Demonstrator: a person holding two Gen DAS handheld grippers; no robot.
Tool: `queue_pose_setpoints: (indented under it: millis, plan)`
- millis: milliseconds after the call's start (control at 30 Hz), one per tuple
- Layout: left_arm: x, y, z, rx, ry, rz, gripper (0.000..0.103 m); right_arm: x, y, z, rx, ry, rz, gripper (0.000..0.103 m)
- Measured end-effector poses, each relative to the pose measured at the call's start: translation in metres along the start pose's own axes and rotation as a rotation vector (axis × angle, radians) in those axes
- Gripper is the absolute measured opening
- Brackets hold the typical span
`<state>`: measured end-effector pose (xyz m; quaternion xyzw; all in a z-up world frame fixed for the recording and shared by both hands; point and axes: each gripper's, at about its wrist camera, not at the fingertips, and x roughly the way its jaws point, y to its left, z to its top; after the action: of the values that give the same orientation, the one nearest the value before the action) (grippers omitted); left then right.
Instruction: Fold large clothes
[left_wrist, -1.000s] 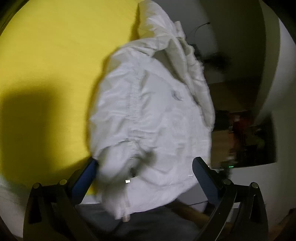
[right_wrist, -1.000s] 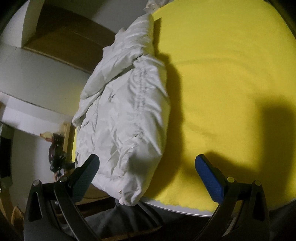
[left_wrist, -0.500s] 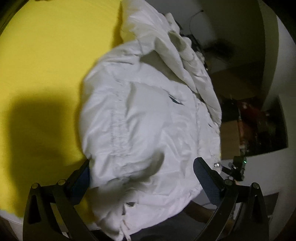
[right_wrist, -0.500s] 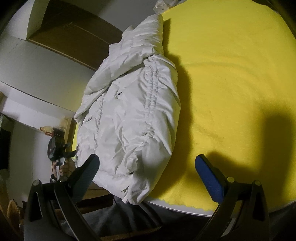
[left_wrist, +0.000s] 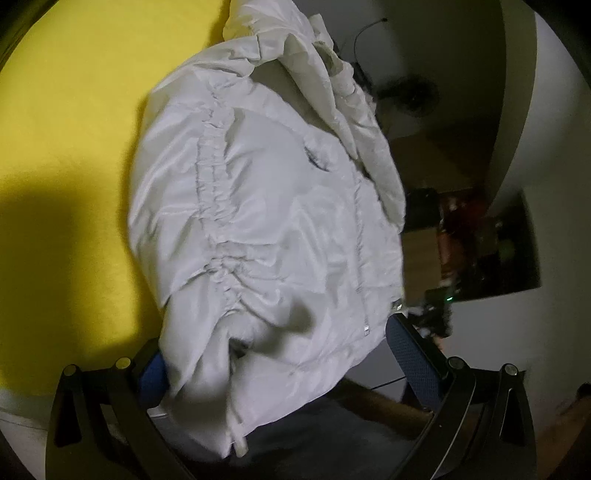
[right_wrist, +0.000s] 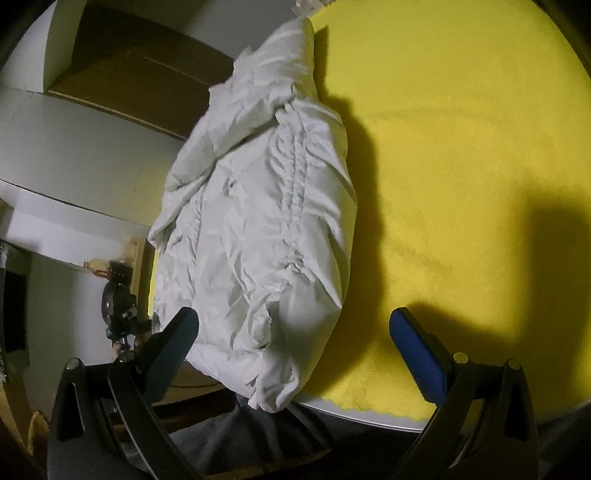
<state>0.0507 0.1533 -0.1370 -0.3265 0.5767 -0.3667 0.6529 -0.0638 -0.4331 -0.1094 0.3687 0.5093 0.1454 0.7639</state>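
A white puffy jacket (left_wrist: 266, 229) lies bunched on the yellow cloth (left_wrist: 74, 147) at the table's edge, its hem hanging over toward me. My left gripper (left_wrist: 280, 354) is open, its jaws on either side of the hanging hem, which hides most of the left blue pad. In the right wrist view the jacket (right_wrist: 266, 229) lies on the left part of the yellow cloth (right_wrist: 461, 147). My right gripper (right_wrist: 291, 332) is open, with the jacket's near corner between its jaws; I cannot tell if they touch it.
The table's white rim (right_wrist: 369, 413) runs along the near edge. Beyond the jacket are a wall, dark furniture and a shelf with small items (left_wrist: 480, 243). The left gripper (right_wrist: 118, 306) shows at the left of the right wrist view.
Both grippers have moved closer to the jacket's near end. The jacket now fills more of each view and has shifted further onto the yellow cloth.
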Motion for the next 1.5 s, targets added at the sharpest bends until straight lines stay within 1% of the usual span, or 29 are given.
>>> queue_pose_setpoints:
  millis: [67,133,233,267,300,333,400,433,467,500,533,567,600,633,700,767,900,1033,1167,1300,1500]
  plan:
    - [0.006,-0.002,0.001,0.000,0.008,-0.020,0.102,0.009,-0.001,0.000,0.017,0.033,0.033,0.103]
    - [0.014,-0.007,0.001,0.021,0.029,0.000,0.102,0.017,0.002,0.001,0.020,0.049,0.064,0.102]
    - [0.018,-0.010,0.000,0.026,0.039,0.013,0.102,0.032,0.008,0.005,0.016,0.065,0.052,0.097]
    - [0.017,-0.009,0.001,0.022,0.035,0.012,0.102,0.038,0.009,0.006,0.022,0.072,0.064,0.090]
    - [0.016,-0.008,0.001,0.009,0.030,0.005,0.101,0.041,0.010,0.007,0.022,0.079,0.070,0.079]
    - [0.015,-0.006,0.002,-0.005,0.026,-0.004,0.100,0.046,0.011,0.008,0.026,0.098,0.066,0.074]
    - [0.014,-0.001,0.004,-0.042,0.021,-0.031,0.093,0.049,0.012,0.009,0.031,0.101,0.051,0.061]
    - [0.013,0.001,0.005,-0.053,0.021,-0.037,0.086,0.050,0.012,0.010,0.034,0.100,0.044,0.057]
    - [0.014,0.004,0.005,-0.064,0.024,-0.035,0.077,0.050,0.011,0.010,0.040,0.105,0.047,0.055]
    - [0.015,0.005,0.006,-0.069,0.026,-0.028,0.065,0.051,0.010,0.010,0.046,0.112,0.046,0.051]
    - [0.017,0.007,0.006,-0.076,0.029,-0.017,0.057,0.053,0.010,0.010,0.046,0.117,0.038,0.047]
    - [0.018,0.009,0.006,-0.083,0.033,-0.007,0.039,0.053,0.009,0.009,0.041,0.119,0.025,0.036]
    - [0.019,0.012,0.006,-0.096,0.037,0.001,0.021,0.053,0.009,0.009,0.046,0.118,0.017,0.030]
    - [0.019,0.014,0.005,-0.103,0.038,-0.001,0.021,0.053,0.008,0.008,0.049,0.123,0.024,0.029]
    - [0.017,0.017,0.004,-0.107,0.032,-0.001,0.016,0.052,0.008,0.007,0.045,0.118,0.027,0.024]
    - [0.017,0.017,0.003,-0.111,0.023,-0.002,0.014,0.047,0.010,0.006,0.036,0.106,0.036,0.021]
    - [0.016,0.010,0.000,-0.084,0.014,0.029,0.011,0.040,0.015,0.002,0.022,0.085,0.047,0.018]
    - [0.008,-0.002,-0.004,-0.054,0.009,0.043,0.010,0.035,0.019,0.001,0.025,0.076,0.090,0.017]
    - [0.005,-0.005,-0.009,-0.053,0.015,0.066,0.009,0.033,0.016,-0.003,0.028,0.083,0.099,0.016]
    - [0.001,-0.009,-0.018,-0.056,0.031,0.070,0.009,0.028,0.010,-0.009,0.036,0.105,0.118,0.016]
    - [-0.021,-0.030,-0.031,-0.040,0.021,0.059,0.010,-0.010,0.020,-0.024,0.015,0.108,0.189,0.016]
